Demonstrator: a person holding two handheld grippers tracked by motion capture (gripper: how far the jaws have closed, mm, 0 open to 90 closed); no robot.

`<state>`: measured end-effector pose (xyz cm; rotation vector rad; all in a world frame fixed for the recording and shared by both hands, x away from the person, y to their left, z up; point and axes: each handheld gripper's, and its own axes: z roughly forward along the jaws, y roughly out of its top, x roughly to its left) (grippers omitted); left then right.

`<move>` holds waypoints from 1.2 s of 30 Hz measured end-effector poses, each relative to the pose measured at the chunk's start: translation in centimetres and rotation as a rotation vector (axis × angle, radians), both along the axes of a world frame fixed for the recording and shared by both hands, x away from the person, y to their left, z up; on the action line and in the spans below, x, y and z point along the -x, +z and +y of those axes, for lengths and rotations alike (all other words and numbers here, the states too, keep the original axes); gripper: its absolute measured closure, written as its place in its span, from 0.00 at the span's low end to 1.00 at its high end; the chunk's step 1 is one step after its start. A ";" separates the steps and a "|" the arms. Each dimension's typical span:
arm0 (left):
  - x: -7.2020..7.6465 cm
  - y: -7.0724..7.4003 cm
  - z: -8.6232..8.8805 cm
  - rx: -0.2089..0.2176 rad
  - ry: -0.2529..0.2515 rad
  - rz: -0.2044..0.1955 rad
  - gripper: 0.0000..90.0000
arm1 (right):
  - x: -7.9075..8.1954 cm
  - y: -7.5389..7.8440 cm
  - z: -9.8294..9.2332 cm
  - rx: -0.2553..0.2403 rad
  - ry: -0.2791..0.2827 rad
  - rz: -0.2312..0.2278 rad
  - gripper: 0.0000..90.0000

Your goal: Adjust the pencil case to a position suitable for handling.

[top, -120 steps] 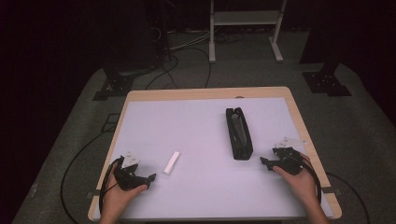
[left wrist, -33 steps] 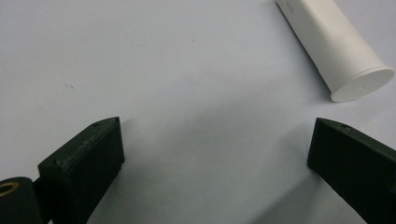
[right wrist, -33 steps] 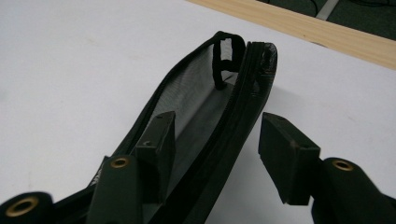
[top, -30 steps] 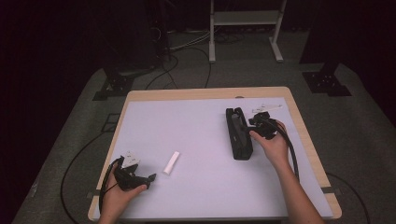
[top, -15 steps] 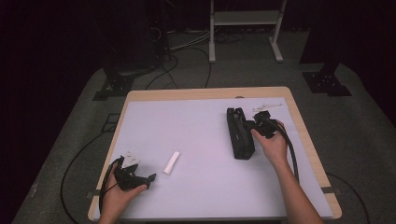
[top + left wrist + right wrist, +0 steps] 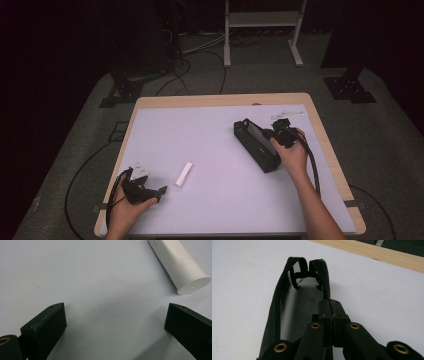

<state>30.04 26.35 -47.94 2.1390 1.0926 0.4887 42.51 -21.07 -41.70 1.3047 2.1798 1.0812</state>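
Observation:
A long black zip pouch (image 6: pixel 256 146) lies slanted on the white table top (image 6: pixel 210 135), right of centre. My right gripper (image 6: pixel 273 134) sits at its right long side; its jaws have just been closing and now stand shut on the pouch's zipper edge (image 6: pixel 325 293), as the right gripper view (image 6: pixel 332 305) shows. The pouch (image 6: pixel 294 300) gapes open with a small strap at its far end. A white capped tube (image 6: pixel 184 174) lies at front left. My left gripper (image 6: pixel 159 192) rests open just left of it, and the tube (image 6: pixel 180 267) lies beyond the right jaw, nothing between the jaws (image 6: pixel 115 312).
The table's wooden rim (image 6: pixel 220 99) runs around the white top. Behind the table, on the grey floor, stand a white frame (image 6: pixel 260 20), black stand bases (image 6: pixel 349 86) and loose cables (image 6: pixel 180 65).
The right gripper's jaws have closed onto the pouch's edge. The pouch now lies more slanted than a second ago. The left hand and the tube have not moved.

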 end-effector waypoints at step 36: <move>0.0 0.0 0.0 0.002 0.002 -0.001 0.03 | 4.4 1.8 2.3 -0.024 0.238 -0.031 0.98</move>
